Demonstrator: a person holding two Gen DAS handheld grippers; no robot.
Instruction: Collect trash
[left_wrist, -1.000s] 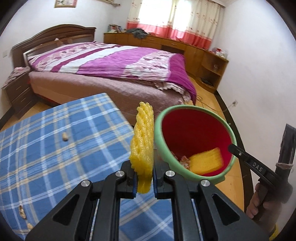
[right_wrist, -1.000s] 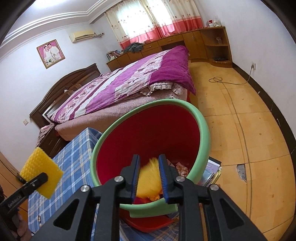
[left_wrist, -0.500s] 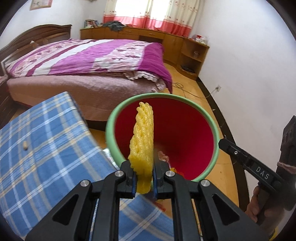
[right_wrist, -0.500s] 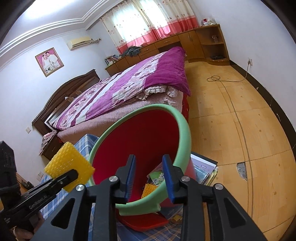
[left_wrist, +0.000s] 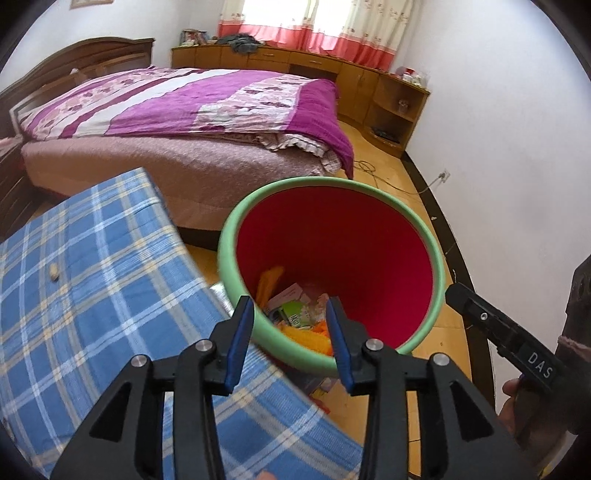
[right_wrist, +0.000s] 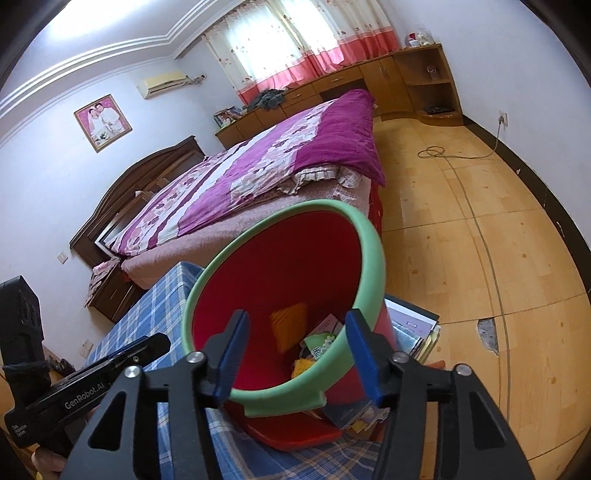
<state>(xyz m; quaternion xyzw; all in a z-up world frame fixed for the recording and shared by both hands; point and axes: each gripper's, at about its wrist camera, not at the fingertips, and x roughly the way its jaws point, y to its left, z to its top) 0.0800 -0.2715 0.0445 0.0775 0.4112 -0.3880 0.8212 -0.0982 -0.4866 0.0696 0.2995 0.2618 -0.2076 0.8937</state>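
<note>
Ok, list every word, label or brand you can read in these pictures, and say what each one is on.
"DAS" on the right gripper's black body, seen in the left wrist view.
"GenRobot.AI" on the left gripper's black body, seen in the right wrist view; the smaller print below it is too small to read.
Print on the green packet in the red bin: blurred, unreadable.
Books beside the bin: unreadable.

A blue plaid cloth (left_wrist: 92, 280) covers the bench, with a small peanut-like scrap (left_wrist: 54, 272) lying on it. Beside its edge, a red bin (right_wrist: 295, 273) stands by stacked magazines (right_wrist: 413, 325).
</note>
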